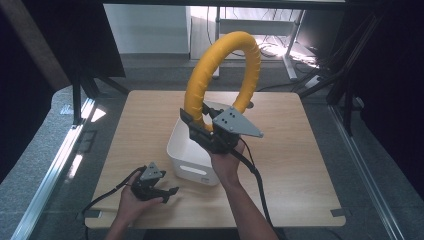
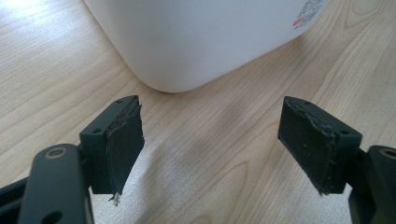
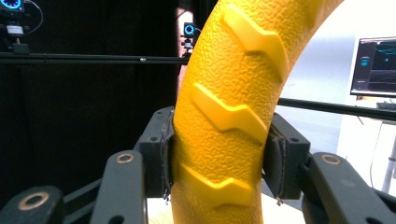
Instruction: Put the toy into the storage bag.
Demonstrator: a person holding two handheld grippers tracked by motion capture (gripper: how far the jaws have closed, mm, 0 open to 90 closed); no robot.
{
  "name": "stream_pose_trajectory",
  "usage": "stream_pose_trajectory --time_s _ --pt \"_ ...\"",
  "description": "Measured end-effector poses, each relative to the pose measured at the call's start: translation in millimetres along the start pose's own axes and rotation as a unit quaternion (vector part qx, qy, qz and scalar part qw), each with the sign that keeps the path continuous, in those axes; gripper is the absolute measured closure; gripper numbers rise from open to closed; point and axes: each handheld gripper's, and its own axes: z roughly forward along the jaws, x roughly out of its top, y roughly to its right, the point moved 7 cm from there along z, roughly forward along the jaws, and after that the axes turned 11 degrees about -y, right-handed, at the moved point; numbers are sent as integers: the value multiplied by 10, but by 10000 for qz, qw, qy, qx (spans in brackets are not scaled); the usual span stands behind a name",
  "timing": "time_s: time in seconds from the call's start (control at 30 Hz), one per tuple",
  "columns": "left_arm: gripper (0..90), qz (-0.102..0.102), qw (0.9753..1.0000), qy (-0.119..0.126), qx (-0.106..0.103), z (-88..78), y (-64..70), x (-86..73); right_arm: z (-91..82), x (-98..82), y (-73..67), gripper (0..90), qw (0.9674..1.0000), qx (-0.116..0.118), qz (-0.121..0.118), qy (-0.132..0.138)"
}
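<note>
From above, the white bin sits near the middle of the wooden table, and everything else is easiest placed against it. The right gripper is raised over the bin's far rim, pinching a big yellow ring by its lower left curve. The ring stands upright above the bin, its hoop arching away towards the back of the room, its other end dropping behind the gripper's grey plate. Holding it low on the curve looks sensible to me: the bulk of the hoop stays overhead and the clamped part points down at the bin's opening. The left gripper rests on the table just in front of the bin's near left corner, low and out of the way, perhaps ready to steady the bin.

Looking along the left gripper, its two black pads are spread wide with nothing between them, just bare table. The bin rises right ahead, its rounded corner close but untouched.

Looking along the right gripper, the jaws are pressed on either side of the ring, the pads squeezing its pebbled yellow skin between raised zigzag ribs. Those ribs probably help the grip. A slice of table shows below the ring, so it hangs in the air, not yet lowered into the bin.
</note>
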Motion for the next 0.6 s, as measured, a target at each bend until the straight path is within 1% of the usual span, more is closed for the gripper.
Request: stream_pose_trajectory --time_s 0.07,0.13,0.27,0.37,0.4,0.6 --pt "221 -3 10000 -2 -5 4 2 0 41 -24 -41 510 10000 45 23 -25" --pt "221 -1 10000 -2 -8 3 3 0 51 -32 -49 509 10000 54 18 -32" --pt "221 0 10000 8 -11 1 3 1 129 -65 -127 509 9998 144 102 -48" --pt "221 6 10000 7 -8 -1 3 0 154 -73 -157 509 9998 157 82 -46" --pt "221 7 10000 11 -11 -1 2 1 182 -91 -190 509 9998 164 33 -79" --pt "221 4 10000 10 -17 1 6 1 225 -122 -221 509 9997 186 72 -115"
